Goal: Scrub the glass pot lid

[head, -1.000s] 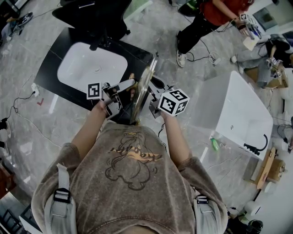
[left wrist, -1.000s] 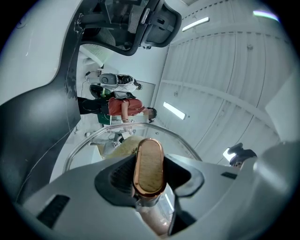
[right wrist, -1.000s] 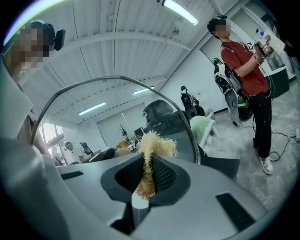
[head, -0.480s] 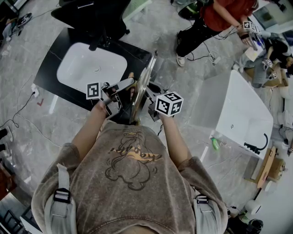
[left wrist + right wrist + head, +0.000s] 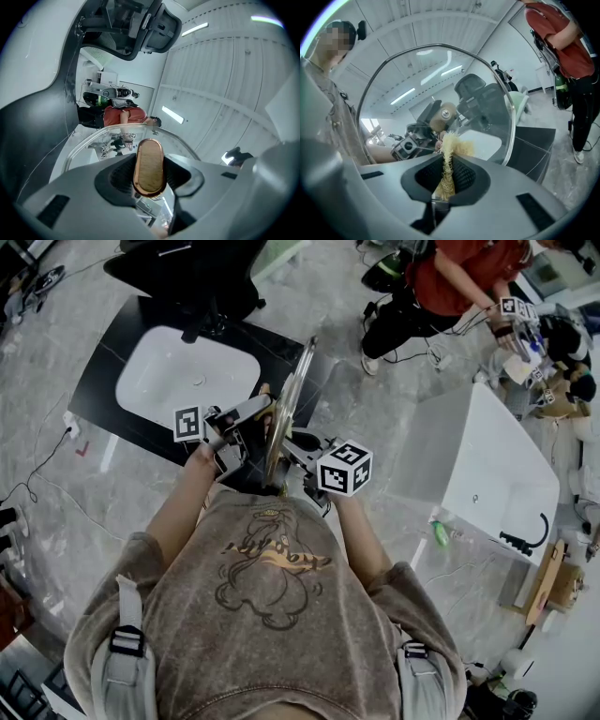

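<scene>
Right gripper (image 5: 446, 174) slid back toward the person (image 5: 272, 606), fingers clamped on a scrubber (image 5: 450, 149) whose tuft beyond them met the lid (image 5: 487, 93); left gripper (image 5: 149, 172) pinched the knob (image 5: 149, 157) between its fingers.

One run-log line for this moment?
left claw: shut on lid handle | right claw: shut on yellow scrubber | glass pot lid: held on edge

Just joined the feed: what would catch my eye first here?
The glass lid stands on edge in mid-air, with the left claw shut on its bronze knob. From the other side, the right claw pinches a yellow scrubber at the glass. A white sink in a black counter lies beneath, leftward.
</scene>
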A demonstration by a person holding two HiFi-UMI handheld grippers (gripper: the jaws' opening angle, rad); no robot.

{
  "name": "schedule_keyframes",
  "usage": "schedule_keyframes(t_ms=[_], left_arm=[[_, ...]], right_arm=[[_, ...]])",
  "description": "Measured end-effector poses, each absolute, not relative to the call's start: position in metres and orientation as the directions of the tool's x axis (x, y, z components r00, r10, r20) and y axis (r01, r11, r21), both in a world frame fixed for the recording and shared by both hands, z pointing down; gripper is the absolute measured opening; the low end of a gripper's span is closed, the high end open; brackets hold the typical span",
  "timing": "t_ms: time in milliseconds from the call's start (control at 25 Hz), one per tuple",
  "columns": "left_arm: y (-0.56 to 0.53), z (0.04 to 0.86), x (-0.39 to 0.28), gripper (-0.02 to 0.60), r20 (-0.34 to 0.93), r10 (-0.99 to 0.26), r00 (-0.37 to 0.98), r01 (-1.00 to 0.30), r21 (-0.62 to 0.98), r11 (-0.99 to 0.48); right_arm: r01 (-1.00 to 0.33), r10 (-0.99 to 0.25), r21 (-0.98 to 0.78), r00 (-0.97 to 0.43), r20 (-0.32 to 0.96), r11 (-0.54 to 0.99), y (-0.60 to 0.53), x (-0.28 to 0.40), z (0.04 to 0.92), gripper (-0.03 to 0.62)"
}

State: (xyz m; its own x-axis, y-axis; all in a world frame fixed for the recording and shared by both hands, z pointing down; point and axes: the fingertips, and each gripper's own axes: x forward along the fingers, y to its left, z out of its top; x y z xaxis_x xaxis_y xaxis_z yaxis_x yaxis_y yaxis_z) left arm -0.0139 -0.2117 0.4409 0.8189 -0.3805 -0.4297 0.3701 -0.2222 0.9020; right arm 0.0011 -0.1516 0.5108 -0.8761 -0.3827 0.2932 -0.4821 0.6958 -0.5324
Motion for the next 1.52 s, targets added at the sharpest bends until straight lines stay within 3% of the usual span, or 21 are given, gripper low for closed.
schedule_keyframes(t_ms=[400,680,1040,1320,1520], left_arm=[[-0.207,0.446,-0.014,0.181,-0.418,-0.379,0.825,0.357,0.907,-0.224],[-0.203,0.446,-0.012,0.181,-0.424,-0.354,0.833,0.366,0.904,-0.223],[-0.2,0.451,-0.018,0.181,-0.384,-0.363,0.849,0.317,0.92,-0.232],[-0.205,0.456,-0.058,0.181,-0.333,-0.418,0.845,0.248,0.937,-0.245],[-0.207,0.461,-0.08,0.181,-0.251,-0.449,0.858,0.129,0.95,-0.284]], right_arm=[[-0.321,-0.319,-0.555,-0.942,0.103,0.768,-0.128,-0.01,0.44,0.041],[-0.377,-0.453,-0.544,-0.892,-0.006,0.75,-0.165,0.003,0.398,0.041],[-0.426,-0.504,-0.53,-0.864,-0.004,0.733,-0.171,0.018,0.403,0.041],[-0.586,-0.66,-0.544,-0.747,0.077,0.6,-0.178,0.095,0.428,0.041],[-0.657,-0.738,-0.549,-0.667,0.105,0.516,-0.178,0.132,0.441,0.041]])
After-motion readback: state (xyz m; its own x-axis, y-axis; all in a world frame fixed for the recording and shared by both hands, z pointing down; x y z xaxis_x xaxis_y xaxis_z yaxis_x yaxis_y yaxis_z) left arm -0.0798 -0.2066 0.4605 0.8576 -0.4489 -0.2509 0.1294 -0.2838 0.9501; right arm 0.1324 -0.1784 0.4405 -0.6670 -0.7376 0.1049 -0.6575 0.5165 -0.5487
